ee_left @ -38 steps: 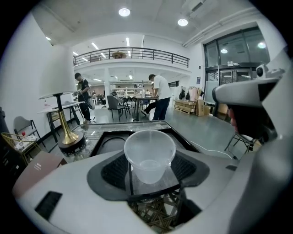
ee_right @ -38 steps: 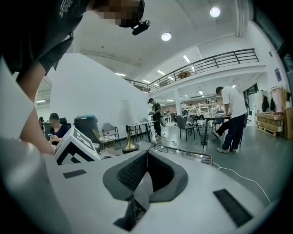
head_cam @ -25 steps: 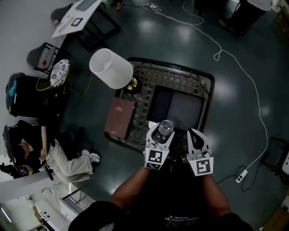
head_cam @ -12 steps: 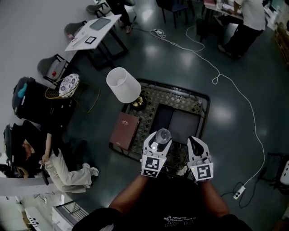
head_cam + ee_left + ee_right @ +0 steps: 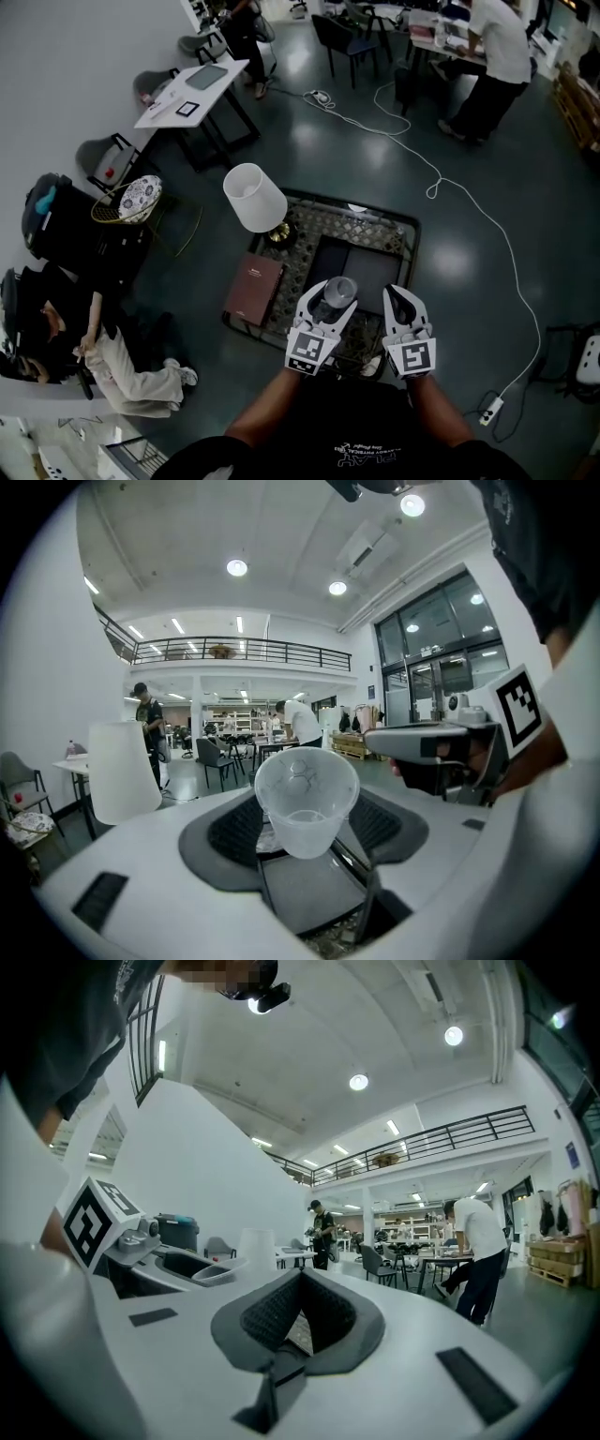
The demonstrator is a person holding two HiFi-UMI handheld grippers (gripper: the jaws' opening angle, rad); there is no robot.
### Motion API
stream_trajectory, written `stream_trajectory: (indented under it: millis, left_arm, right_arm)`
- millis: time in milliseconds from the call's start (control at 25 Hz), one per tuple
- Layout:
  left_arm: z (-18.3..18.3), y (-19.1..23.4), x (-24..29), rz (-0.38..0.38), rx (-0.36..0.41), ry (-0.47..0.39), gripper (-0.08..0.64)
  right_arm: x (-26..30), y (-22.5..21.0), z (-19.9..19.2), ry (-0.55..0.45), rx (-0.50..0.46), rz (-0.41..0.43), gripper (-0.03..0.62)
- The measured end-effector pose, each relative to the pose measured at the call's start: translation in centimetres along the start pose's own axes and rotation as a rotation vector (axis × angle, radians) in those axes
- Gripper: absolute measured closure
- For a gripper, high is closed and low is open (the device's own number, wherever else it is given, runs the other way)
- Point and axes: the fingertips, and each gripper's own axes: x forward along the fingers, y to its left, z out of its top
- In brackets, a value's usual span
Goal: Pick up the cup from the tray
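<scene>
Over the patterned table (image 5: 319, 221), lower centre, the clear cup (image 5: 337, 290) is pinched in the left gripper (image 5: 331, 304); the right gripper (image 5: 397, 298), just rightward, is pressed together, empty.

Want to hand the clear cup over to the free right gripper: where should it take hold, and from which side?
Likely the wall just under the rim, from the far side. The cup stands upright, tapering downward, and the pads of the left gripper already clamp its lower sides, leaving the wider top free. The right gripper, now shut, must open first.
</scene>
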Motion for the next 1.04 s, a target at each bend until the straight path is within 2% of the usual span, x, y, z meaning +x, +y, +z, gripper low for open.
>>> stream_trajectory:
  millis: [440, 640, 840, 1040]
  left_arm:
    - [1.7, -0.3, 0.1, -0.033, 0.019, -0.044, 0.27]
    - [1.7, -0.6, 0.2, -0.038, 0.017, -0.04, 0.27]
    - [2.0, -0.9, 0.6, -0.052, 0.02, -0.057, 0.27]
    - [2.3, -1.1, 1.7, -0.077, 0.039, -0.071, 0.27]
  right_arm:
    - [-0.6, -0.3, -0.9, 0.009, -0.03, -0.011, 0.583]
    - [-0.8, -0.5, 0.3, -0.03, -0.014, -0.013, 0.583]
    - [-1.0, -1.3, 0.1, 0.036, -0.034, -0.018, 0.583]
    - [-0.1, -2.4, 1.0, -0.07, -0.062, -0.032, 0.583]
